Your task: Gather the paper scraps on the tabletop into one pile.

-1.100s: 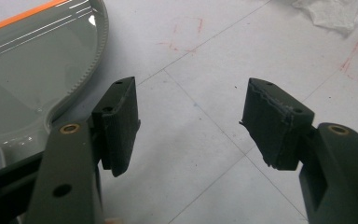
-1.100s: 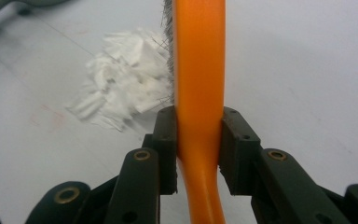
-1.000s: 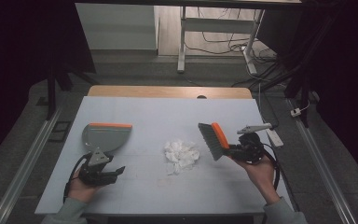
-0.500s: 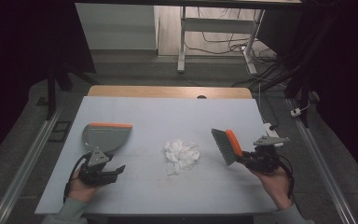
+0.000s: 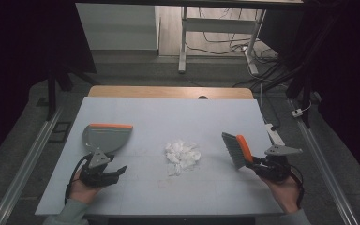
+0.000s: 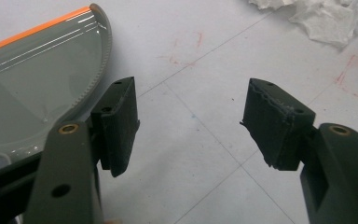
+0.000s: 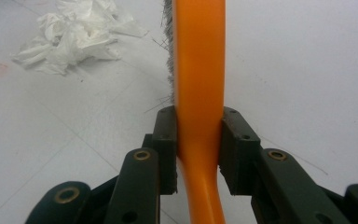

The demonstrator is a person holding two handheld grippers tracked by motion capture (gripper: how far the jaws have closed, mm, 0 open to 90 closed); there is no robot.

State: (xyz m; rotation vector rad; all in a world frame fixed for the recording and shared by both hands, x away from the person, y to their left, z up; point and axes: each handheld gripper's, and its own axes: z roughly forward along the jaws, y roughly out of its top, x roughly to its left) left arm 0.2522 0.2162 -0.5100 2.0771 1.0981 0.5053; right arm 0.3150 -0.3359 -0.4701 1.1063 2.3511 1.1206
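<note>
One brush point(image 5: 236, 150), one dustpan point(image 5: 107, 137), one tissue heap point(image 5: 182, 155) (crumpled), two claws.

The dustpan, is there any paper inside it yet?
No. The dustpan shows bare grey plastic inside, seen from above and in the left gripper view. The crumpled paper lies apart on the table. What is underneath the dustpan is covered.

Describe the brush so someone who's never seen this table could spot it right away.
Look at the pale table, then its right side, where the right gripper clamps a brush. It has grey bristles and an orange handle, right of the white paper; the dustpan is far left.
</note>
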